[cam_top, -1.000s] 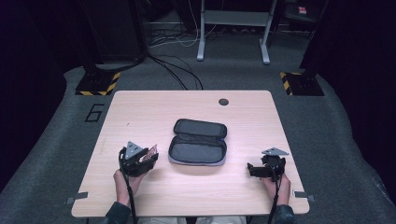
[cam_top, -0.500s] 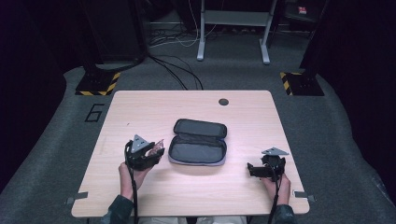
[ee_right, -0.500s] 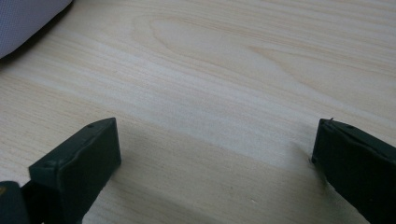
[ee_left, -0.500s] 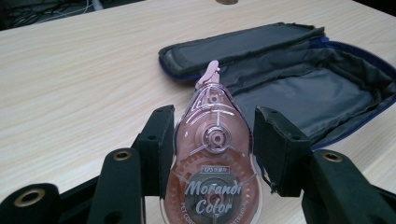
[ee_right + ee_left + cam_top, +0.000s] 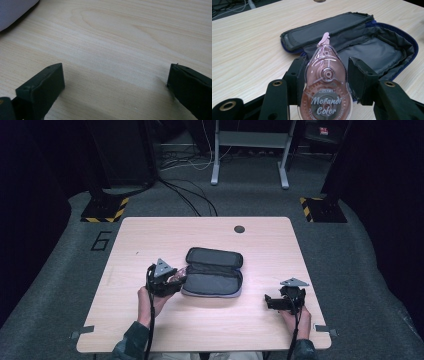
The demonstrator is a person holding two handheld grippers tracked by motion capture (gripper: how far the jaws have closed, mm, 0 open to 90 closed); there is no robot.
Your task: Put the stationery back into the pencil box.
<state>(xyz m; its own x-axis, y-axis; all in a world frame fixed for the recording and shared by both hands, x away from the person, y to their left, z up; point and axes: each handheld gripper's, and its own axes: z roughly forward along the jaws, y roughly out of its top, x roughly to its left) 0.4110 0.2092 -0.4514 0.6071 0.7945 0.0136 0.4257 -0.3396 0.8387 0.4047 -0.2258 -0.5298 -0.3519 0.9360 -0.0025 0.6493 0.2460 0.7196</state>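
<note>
Left hand-held gripper clamps pink translucent teardrop correction-tape dispenser, tip toward open dark fabric pencil case just ahead; right hand-held gripper wide, idle.

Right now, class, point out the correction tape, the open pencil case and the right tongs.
correction tape (image 5: 325,82): left gripper view, its clear pink body.
open pencil case (image 5: 372,51): left gripper view, its grey inner lining.
right tongs (image 5: 268,302): high view, between the tips.

Light wooden table. Open dark zip pouch lies at centre. Round dark grommet set near the 12 o'clock edge.
</note>
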